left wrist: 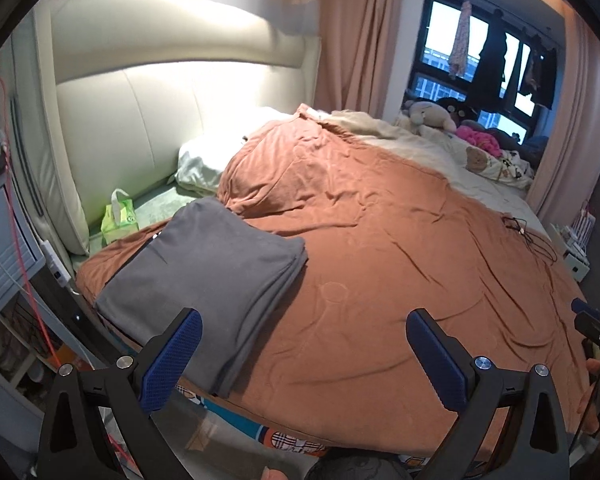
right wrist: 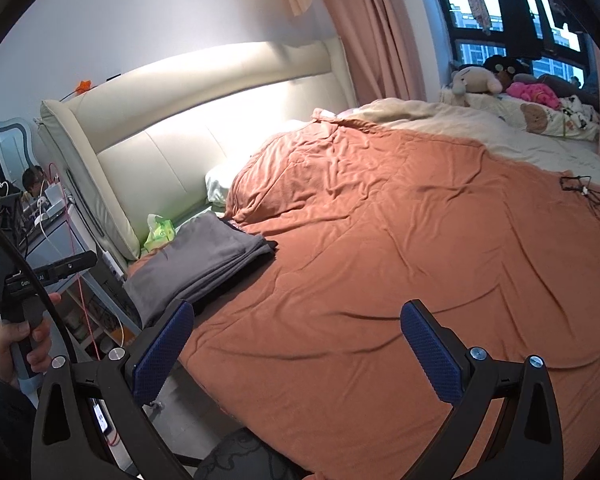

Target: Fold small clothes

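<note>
The grey garment already lies folded flat on the orange blanket, ahead and to the left of both my tools, near the bed's edge by the headboard; I see nothing else waiting to be folded, so I judge this piece done. My left tool stands spread wide and empty, its near pad over the garment's corner without pressing it. My right tool is likewise wide apart, holding nothing, above bare blanket.

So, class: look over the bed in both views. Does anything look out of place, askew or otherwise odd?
Mostly tidy: the folded grey garment lies flat on the orange blanket. One oddity: a loose black cable lies tangled on the blanket near the far edge.
</note>
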`<state>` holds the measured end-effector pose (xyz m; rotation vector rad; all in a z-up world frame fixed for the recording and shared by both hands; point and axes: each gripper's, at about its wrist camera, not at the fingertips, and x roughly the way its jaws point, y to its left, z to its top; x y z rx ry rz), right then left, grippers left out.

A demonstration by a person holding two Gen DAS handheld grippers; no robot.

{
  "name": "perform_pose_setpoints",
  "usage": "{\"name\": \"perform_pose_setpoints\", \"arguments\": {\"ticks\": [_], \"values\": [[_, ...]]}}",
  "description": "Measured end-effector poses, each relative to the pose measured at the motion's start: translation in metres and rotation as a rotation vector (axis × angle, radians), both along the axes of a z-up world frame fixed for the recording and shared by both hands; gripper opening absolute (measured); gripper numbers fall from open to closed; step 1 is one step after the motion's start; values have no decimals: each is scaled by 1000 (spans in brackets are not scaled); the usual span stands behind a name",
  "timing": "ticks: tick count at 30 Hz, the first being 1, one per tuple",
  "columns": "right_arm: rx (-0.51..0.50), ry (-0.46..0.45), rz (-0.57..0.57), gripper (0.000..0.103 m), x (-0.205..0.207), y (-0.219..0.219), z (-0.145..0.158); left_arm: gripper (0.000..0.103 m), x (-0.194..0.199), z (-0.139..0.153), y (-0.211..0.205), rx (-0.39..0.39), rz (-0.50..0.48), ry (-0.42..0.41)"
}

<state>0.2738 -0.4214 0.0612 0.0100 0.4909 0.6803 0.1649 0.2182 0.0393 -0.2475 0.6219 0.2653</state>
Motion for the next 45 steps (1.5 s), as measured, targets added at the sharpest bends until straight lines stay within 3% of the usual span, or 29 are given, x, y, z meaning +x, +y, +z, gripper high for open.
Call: {"name": "perform_pose_setpoints", "arguments": {"ticks": [11,21,33,45], "values": [[-1,-68,-84,103,-76,-55,9,103,-52,21,-72,36,-79,-100],[-22,-107,-134,103,-134,-78,3,103,-91,23,-114,38,-128,-170],[-15,-142,-194,103,-190,-99,-18,103,-133,14,-154,97,-174,-188],[-29,-121,-226,103,-218,-99,-23,103,-164,-2,-184,99,-237,-191]]}}
